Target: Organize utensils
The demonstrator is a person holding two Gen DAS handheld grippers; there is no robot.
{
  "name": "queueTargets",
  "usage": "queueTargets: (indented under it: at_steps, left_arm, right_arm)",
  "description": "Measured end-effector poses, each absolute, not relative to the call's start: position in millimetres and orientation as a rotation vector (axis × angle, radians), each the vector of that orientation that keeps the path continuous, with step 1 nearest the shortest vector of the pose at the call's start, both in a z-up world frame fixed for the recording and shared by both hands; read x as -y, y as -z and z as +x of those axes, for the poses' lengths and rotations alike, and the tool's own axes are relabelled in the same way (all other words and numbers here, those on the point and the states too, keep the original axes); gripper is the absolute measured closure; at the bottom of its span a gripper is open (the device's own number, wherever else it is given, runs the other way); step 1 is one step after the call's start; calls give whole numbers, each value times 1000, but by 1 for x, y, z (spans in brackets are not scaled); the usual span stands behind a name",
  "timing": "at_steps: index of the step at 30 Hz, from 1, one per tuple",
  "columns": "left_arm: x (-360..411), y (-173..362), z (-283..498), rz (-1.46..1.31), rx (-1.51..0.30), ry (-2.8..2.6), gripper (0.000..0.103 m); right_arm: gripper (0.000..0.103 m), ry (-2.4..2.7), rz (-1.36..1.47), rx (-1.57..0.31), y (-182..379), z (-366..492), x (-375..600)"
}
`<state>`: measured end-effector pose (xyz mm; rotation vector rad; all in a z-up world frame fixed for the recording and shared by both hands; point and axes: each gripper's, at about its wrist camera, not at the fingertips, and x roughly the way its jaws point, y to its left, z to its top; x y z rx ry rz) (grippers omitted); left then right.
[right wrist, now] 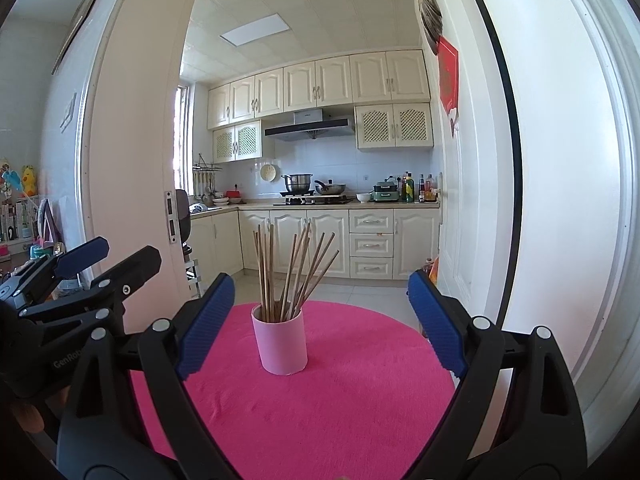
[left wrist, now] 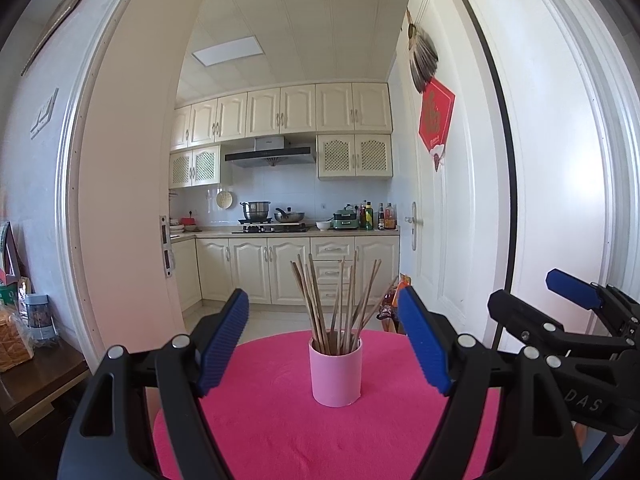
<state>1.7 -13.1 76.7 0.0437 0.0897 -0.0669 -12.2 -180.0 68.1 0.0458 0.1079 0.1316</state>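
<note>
We hold both grippers wide and empty short of the pink cup (left wrist: 337, 372), its chopsticks (left wrist: 338, 300) upright and fanned, left gripper (left wrist: 324, 344) facing it most squarely.

Cream kitchen cabinets (left wrist: 280, 268), steel pot (left wrist: 256, 210) on stove, red door hanging (left wrist: 436, 116).

Cup (left wrist: 337, 372) stands upright near tabletop (left wrist: 280, 432) centre, toward far edge. Chopsticks (left wrist: 340, 300) stand bundled in cup, fanning outward. Left gripper (left wrist: 324, 344) and right gripper (right wrist: 320, 320) flank cup from near edge. Kitchen counter (left wrist: 280, 233) lies behind, well apart.
</note>
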Motion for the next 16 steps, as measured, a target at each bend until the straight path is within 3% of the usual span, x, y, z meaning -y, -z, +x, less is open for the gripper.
queueTargets:
  at_steps: [16]
  left_arm:
    - [2, -48, 56, 30, -217, 49, 27]
  right_arm:
    - [14, -149, 36, -219, -39, 44, 175]
